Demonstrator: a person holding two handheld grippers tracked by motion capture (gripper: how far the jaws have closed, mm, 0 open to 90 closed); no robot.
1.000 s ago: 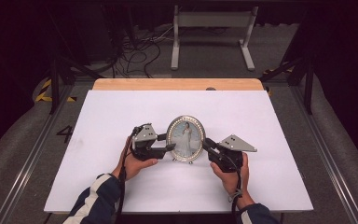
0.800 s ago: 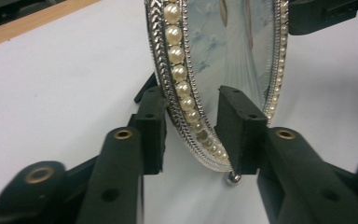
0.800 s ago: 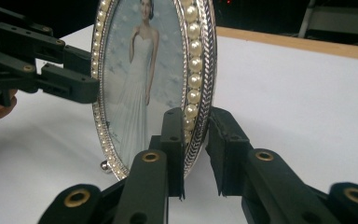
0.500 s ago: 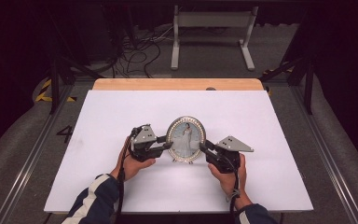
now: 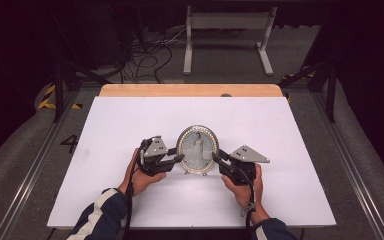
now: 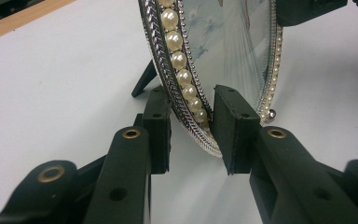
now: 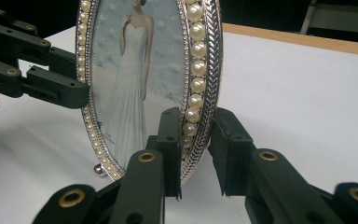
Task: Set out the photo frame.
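An oval silver picture frame edged with pearls stands upright on the white table; it holds a photo of a person in a long white dress. My left gripper has just been closing and is shut on the frame's left rim, one pad behind it and one in front. My right gripper is shut on the right rim in the same way. The frame's back leg and a small ball foot rest on the table. The left gripper shows across the frame in the right gripper view.
The table's wooden far edge lies behind the frame. Beyond it on the floor are a white metal stand and loose cables. Metal rails run along both sides of the table.
The left gripper's jaws have narrowed onto the frame's left rim. Both hands and the frame stay where they were.
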